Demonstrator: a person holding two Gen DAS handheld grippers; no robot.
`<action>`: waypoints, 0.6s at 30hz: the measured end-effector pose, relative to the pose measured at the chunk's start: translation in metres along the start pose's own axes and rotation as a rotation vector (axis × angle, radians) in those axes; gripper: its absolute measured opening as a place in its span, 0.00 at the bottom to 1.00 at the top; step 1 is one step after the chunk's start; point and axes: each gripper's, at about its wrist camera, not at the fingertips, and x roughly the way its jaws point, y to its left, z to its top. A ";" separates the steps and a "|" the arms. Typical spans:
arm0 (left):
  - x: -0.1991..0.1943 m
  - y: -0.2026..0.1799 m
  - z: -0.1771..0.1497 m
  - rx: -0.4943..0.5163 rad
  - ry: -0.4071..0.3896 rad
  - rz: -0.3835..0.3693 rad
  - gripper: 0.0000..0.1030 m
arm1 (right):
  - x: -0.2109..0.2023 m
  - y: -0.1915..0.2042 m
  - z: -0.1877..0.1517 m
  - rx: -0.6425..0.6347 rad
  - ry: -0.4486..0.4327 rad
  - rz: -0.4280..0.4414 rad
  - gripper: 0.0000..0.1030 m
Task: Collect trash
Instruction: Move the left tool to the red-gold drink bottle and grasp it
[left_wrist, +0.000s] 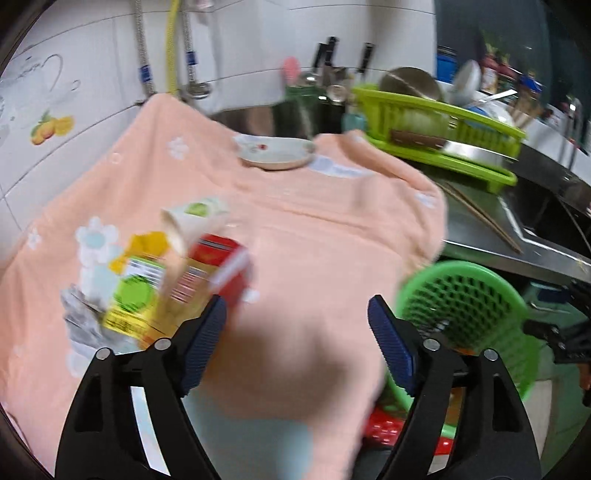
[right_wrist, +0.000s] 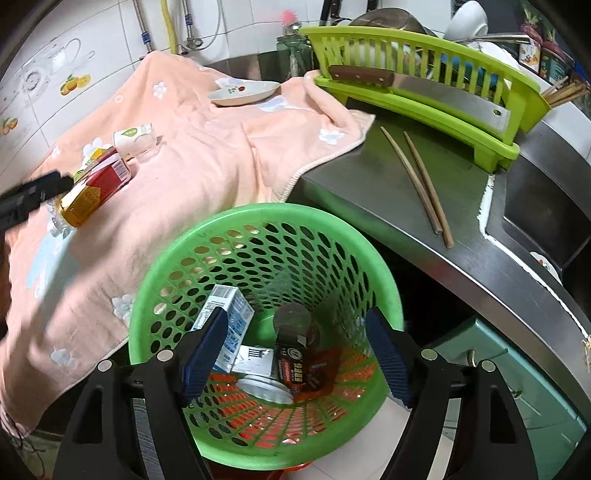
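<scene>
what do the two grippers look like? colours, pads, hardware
Both match: the left gripper and right gripper each have black plastic fingers with triangular cut-outs, dark blue ribbed pads on the inner faces, and round silver fasteners at the linkage joints. No cables, sleeves or hands are visible.

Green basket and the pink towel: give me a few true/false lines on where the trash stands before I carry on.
1. The green basket already holds cartons and packets. True.
2. The right hand-held gripper is shut on a carton. False: its jaws stand open above the basket, with nothing gripped.
3. A gold can lies on its side on the pink towel. True.
4. The chopsticks lie on the towel. False: they lie on the bare steel counter.
5. The left hand-held gripper holds the white cup. False: its jaws are open and empty; the cup lies on the towel.
</scene>
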 end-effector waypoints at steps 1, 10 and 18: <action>0.003 0.010 0.005 -0.002 0.006 0.014 0.81 | 0.000 0.001 0.000 -0.003 0.001 0.002 0.72; 0.045 0.052 0.015 0.064 0.118 0.058 0.92 | 0.014 0.016 0.009 -0.029 0.019 0.030 0.72; 0.080 0.059 0.010 0.122 0.204 0.051 0.92 | 0.026 0.024 0.015 -0.037 0.039 0.051 0.72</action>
